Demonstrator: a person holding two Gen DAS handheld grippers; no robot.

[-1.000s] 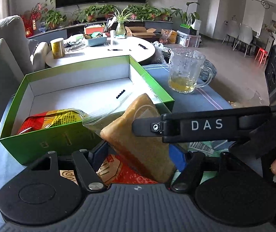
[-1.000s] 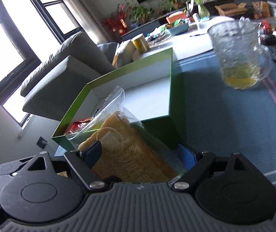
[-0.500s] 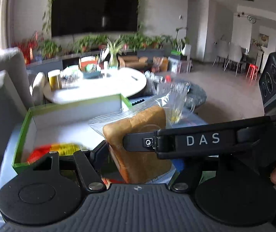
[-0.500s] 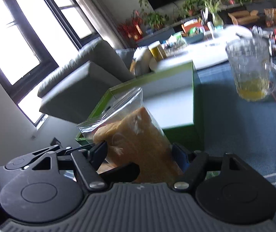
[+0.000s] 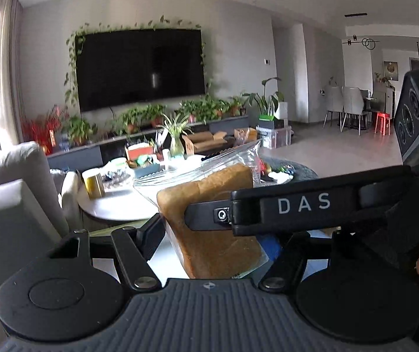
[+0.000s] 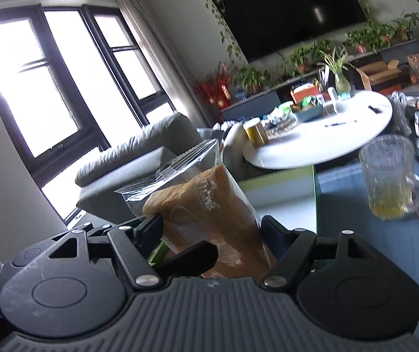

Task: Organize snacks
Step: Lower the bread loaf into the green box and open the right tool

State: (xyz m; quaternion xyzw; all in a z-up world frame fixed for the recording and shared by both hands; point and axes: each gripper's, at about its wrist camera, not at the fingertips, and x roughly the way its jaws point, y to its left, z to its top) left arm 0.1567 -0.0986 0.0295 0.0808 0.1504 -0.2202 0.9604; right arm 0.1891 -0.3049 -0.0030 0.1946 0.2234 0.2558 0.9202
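The green box [image 6: 297, 176] was the landmark. Only its near rim and white inside showed in the right wrist view, behind and below the bread bag [image 6: 206, 214]. To the right of the box lay blue cloth [image 6: 356, 234] with open room on it, and a glass mug [image 6: 391, 179] with a little yellow drink stood there, well apart from the bag. Beyond the box stood a round white table [image 6: 320, 143], and to its left a grey sofa [image 6: 139, 158].

The bread bag was up in the air in front of the box, standing almost upright. It held a brown, soft loaf slice with a pale stamp on its side. The clear plastic top stuck up, crinkled and sealed.

The right gripper [image 6: 212, 234] pinched the bread bag on both sides. The left gripper [image 5: 212, 234] had the bag between its fingers too, and they looked pressed against it. The right gripper's black arm crossed in front of the bread in the left wrist view.
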